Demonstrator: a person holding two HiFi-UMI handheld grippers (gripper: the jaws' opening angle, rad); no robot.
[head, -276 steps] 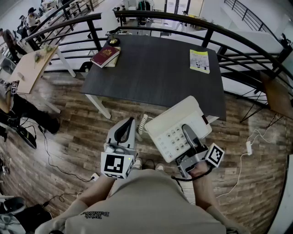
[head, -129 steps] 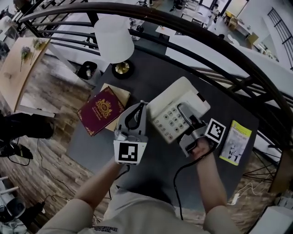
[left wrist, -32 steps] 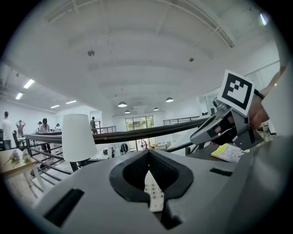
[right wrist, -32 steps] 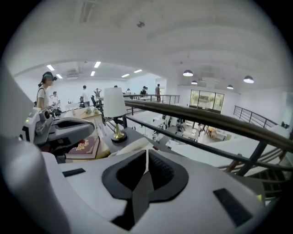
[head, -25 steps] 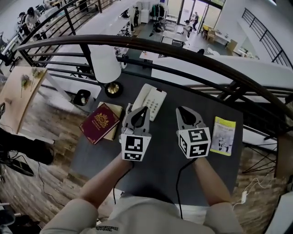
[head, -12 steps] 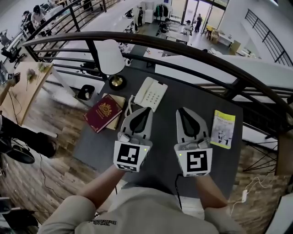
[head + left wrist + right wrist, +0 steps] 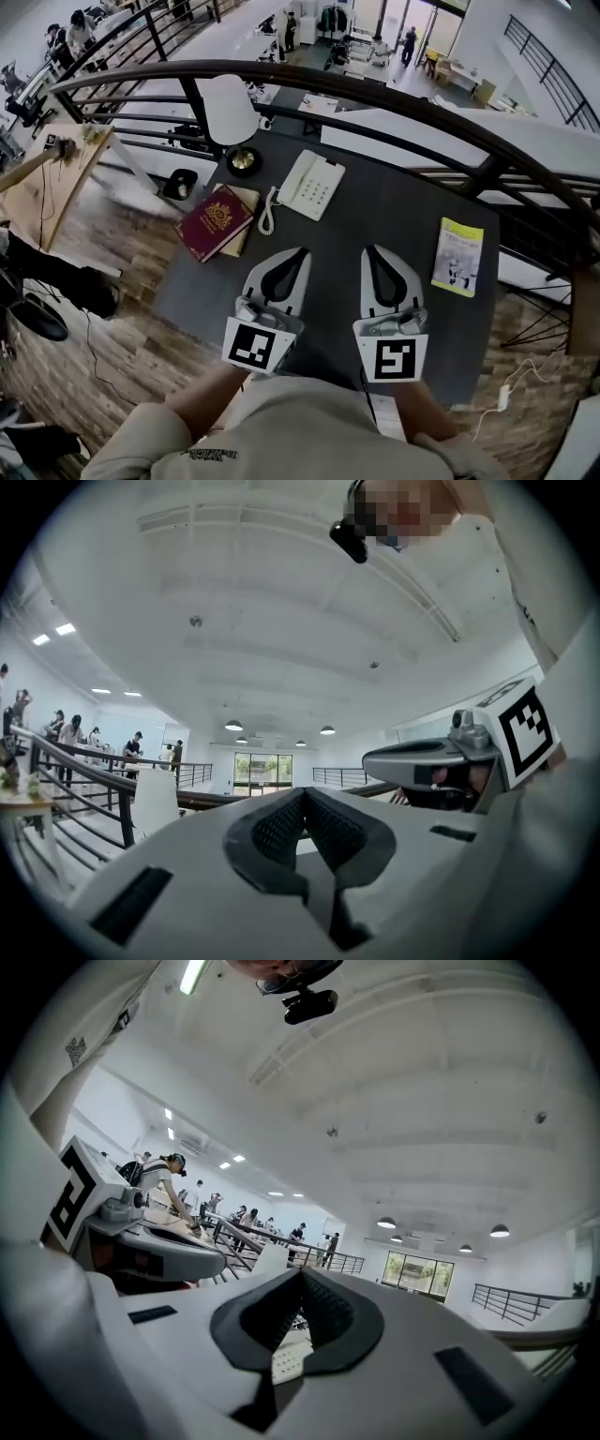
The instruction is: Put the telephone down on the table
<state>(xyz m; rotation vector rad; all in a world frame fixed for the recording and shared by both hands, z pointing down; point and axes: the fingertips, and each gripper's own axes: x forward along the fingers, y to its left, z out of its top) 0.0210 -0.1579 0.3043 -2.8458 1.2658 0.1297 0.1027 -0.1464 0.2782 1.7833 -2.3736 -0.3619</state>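
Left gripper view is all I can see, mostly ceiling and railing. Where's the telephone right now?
Observer: The telephone lies flat on the dark table, ahead of the left tool and the right tool, and neither touches it.
Operator: Is the right tool carrying anything?
Observer: No. Its jaws are together and there is nothing between them.
Operator: What sits closest to the telephone?
Observer: A red book lies on the table just to its left in the head view.
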